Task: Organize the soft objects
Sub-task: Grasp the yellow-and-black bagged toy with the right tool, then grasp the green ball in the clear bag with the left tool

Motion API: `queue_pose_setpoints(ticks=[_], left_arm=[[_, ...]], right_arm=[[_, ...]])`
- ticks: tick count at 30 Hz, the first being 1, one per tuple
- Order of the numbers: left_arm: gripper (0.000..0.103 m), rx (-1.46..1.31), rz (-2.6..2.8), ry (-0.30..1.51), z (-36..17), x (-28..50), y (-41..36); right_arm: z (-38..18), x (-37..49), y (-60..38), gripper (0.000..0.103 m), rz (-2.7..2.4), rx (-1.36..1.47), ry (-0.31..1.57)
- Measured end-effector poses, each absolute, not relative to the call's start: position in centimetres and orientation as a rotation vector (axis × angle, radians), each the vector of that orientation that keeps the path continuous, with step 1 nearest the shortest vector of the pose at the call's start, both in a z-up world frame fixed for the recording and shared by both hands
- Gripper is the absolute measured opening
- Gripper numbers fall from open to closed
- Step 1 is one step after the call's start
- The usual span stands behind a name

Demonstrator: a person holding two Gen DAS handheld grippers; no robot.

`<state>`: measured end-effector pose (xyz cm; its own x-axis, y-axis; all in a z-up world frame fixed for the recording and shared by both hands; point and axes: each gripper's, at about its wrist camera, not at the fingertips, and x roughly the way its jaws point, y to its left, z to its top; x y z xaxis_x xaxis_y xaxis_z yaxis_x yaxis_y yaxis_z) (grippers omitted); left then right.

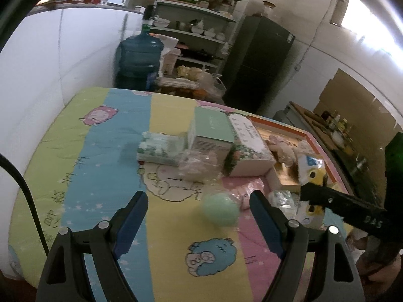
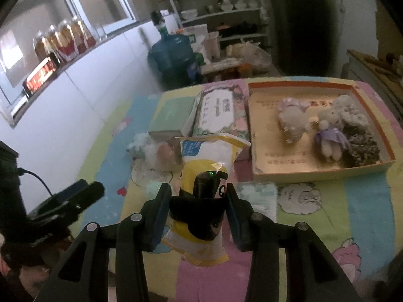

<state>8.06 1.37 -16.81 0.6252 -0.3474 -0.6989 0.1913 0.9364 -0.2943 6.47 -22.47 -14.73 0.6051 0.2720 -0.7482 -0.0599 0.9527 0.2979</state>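
Observation:
My right gripper (image 2: 199, 211) is shut on a yellow and white soft bag (image 2: 206, 158), which it holds upright above the striped cartoon cloth (image 2: 352, 214). That bag (image 1: 311, 166) and the black gripper show at the right of the left wrist view. My left gripper (image 1: 199, 198) is open over the cloth, and a pale green soft ball (image 1: 221, 209) lies just beyond the gap between its fingers. Behind the bag stands an orange-rimmed shallow box (image 2: 302, 83) holding small plush bears (image 2: 327, 136) and a dark fuzzy item (image 2: 362, 148).
On the table's middle sit a tissue pack (image 1: 161, 148), a mint green box (image 1: 214, 130), a floral box (image 1: 249, 151) and a clear bag with something pink (image 1: 199, 163). A blue water jug (image 1: 138, 55), shelves (image 1: 196, 17) and a dark fridge (image 1: 262, 60) stand behind.

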Motion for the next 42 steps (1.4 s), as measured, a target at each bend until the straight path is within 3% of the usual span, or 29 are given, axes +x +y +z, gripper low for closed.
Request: queue_pose_setpoints(ticks=[26, 28, 30, 32, 42], left_arm=[[0.082, -0.249, -0.381, 0.993, -22.6, 10.7, -3.5], [0.076, -0.258, -0.371, 1.006, -23.2, 11.1, -3.6], [0.059, -0.262, -0.36, 1.024, -23.9, 11.5, -3.8], [0.05, -0.267, -0.348, 1.033, -24.3, 11.8, -3.7], [0.048, -0.291, -0.361, 1.021, -24.1, 11.2, -2.4]], right_arm=[[-14.3, 2.9, -28.6, 0.044, 0.069, 0.346, 0.891], [-14.4, 2.9, -28.8, 0.044, 0.065, 0.341, 0.894], [-14.5, 2.9, -29.0, 0.044, 0.062, 0.34, 0.9], [-14.6, 3.0, -29.2, 0.044, 0.061, 0.339, 0.906], [-15.0, 3.7, -29.2, 0.044, 0.086, 0.338, 0.919]])
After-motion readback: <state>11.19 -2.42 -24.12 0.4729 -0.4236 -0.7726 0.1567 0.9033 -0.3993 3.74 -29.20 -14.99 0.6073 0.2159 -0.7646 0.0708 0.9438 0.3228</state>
